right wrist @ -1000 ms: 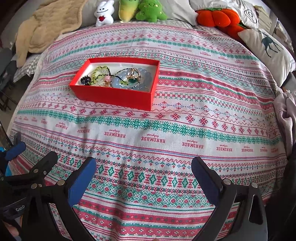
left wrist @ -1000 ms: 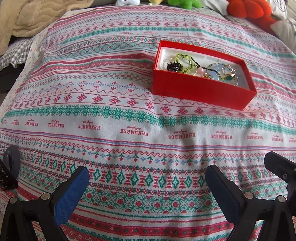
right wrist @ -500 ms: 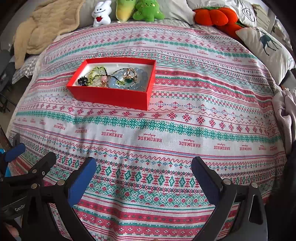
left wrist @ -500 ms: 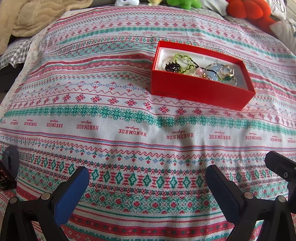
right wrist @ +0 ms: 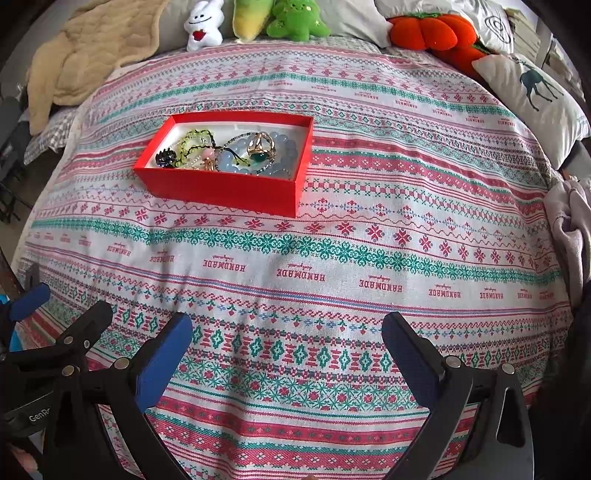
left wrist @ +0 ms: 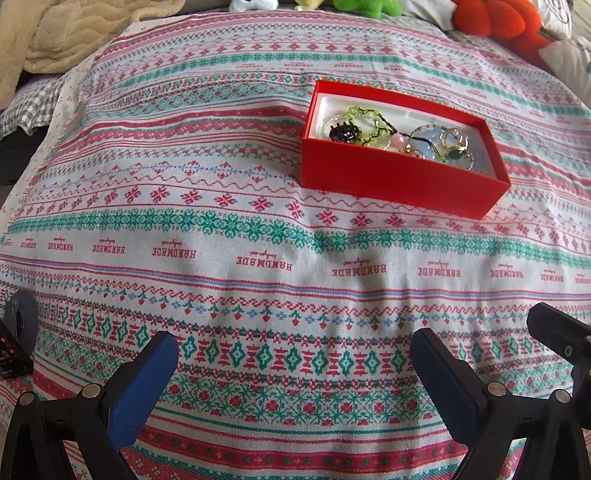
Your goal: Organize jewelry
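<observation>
Fabric with red, green and white knitted-style bands and rows of the word "HANDMADE" covers the bed (right wrist: 332, 280) and fills most of both views. A beige blanket (right wrist: 92, 48) lies bunched at the upper left of the right wrist view. Along the top edge sit a white plush (right wrist: 203, 24), a yellow plush (right wrist: 251, 16), a green plush (right wrist: 297, 20) and an orange pumpkin plush (right wrist: 428, 31). At the upper right lies a white pillow (right wrist: 532, 96) with a deer print, and a pale garment (right wrist: 569, 221) is crumpled at the right edge.

A red box (right wrist: 221, 190) with a white lining sits open on the cover, left of centre in the right wrist view and right of centre in the upper part of the left wrist view (left wrist: 399, 177). Inside it is a tangle of jewelry: a dark spiky piece (right wrist: 165, 158) at the left end, a yellow-green bead bracelet (right wrist: 192, 140), a pink bead (right wrist: 207, 152), pale blue beads (right wrist: 229, 162), gold rings (right wrist: 263, 142) and a green stone (right wrist: 258, 157).

The left hand-held gripper (left wrist: 293, 365) hangs low over the near part of the cover, its blue pads (left wrist: 144, 387) spread wide and empty. The right hand-held gripper (right wrist: 286, 350) is likewise spread wide with nothing between its pads (right wrist: 162, 362). Both are well apart from the box.
</observation>
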Action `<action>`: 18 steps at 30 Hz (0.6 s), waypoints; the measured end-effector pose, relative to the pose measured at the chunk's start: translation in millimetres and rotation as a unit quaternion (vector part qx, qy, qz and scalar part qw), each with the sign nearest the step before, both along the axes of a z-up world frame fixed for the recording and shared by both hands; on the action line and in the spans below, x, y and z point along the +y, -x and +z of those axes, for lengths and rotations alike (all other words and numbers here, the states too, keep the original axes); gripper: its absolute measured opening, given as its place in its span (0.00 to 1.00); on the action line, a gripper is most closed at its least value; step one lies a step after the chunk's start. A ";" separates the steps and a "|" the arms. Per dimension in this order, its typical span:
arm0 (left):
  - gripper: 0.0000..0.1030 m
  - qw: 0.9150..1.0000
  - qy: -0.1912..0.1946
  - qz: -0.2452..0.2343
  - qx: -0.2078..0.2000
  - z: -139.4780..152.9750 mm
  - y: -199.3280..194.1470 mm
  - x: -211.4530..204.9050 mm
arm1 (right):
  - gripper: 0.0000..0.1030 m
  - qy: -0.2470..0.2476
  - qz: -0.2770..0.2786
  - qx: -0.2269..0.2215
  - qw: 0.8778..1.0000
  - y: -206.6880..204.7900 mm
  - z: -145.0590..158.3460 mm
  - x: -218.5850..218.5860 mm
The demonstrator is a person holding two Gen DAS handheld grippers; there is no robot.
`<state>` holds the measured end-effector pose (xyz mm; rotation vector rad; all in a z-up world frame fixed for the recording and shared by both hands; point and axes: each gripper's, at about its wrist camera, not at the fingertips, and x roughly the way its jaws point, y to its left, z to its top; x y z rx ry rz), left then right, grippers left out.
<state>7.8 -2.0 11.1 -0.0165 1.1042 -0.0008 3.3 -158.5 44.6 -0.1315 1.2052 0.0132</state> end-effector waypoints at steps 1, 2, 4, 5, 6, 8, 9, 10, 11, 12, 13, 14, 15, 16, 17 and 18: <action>1.00 1.000 -0.001 0.000 0.001 -0.5 0.0 -0.4 | 1.00 0.000 0.000 0.000 1.000 0.1 0.2 0.0; 1.00 1.000 -0.003 0.000 0.002 -1.0 -0.2 -0.9 | 1.00 0.001 0.000 -0.001 1.000 0.2 0.5 0.2; 1.00 1.000 -0.006 0.000 0.003 -2.2 -0.5 -1.6 | 1.00 0.002 0.001 -0.003 1.000 1.0 1.4 0.8; 1.00 1.000 -0.007 0.001 0.004 -2.5 -0.6 -2.0 | 1.00 0.002 0.002 -0.003 1.000 1.2 2.5 1.0; 1.00 1.000 -0.008 0.000 0.006 -3.1 -0.8 -2.2 | 1.00 0.001 0.004 -0.005 1.000 2.0 4.2 1.1; 1.00 1.000 -0.008 0.001 0.006 -4.2 -0.2 -1.9 | 1.00 0.001 0.008 -0.013 1.000 3.4 8.4 1.1; 1.00 1.000 -0.009 0.002 0.005 -5.2 -0.4 -1.5 | 1.00 0.004 0.010 -0.016 1.000 3.6 9.8 1.0; 1.00 1.000 -0.011 0.002 0.005 -6.9 -1.2 -1.3 | 1.00 0.007 0.011 -0.018 1.000 3.3 10.3 0.7; 1.00 1.000 -0.013 0.002 0.005 -9.5 -2.8 -1.0 | 1.00 0.010 0.010 -0.017 1.000 2.2 9.3 -0.4; 1.00 1.000 -0.017 0.005 0.004 -13.3 -5.0 -0.3 | 1.00 0.011 0.008 -0.015 1.000 1.0 7.0 -1.3; 1.00 1.000 -0.021 0.009 0.001 -17.9 -7.2 0.5 | 1.00 0.013 0.004 -0.013 1.000 -0.6 3.4 -2.6; 1.00 1.000 -0.025 0.013 -0.004 -23.3 -9.6 1.4 | 1.00 0.014 -0.002 -0.011 1.000 -2.4 -1.2 -4.0; 1.00 0.999 -0.027 0.017 -0.012 -28.6 -12.0 2.5 | 1.00 0.016 -0.009 -0.013 1.000 -4.6 -6.6 -5.3; 1.00 0.999 -0.016 0.016 -0.027 -34.2 -15.0 4.1 | 1.00 0.016 -0.016 -0.017 1.000 -7.0 -12.9 -6.6; 1.00 0.999 0.005 0.010 -0.044 -40.1 -18.1 6.2 | 1.00 0.015 -0.023 -0.024 0.999 -9.3 -20.1 -8.0; 1.00 0.998 0.023 0.004 -0.066 -47.3 -21.1 7.9 | 1.00 0.010 -0.028 -0.029 0.999 -12.2 -28.9 -9.0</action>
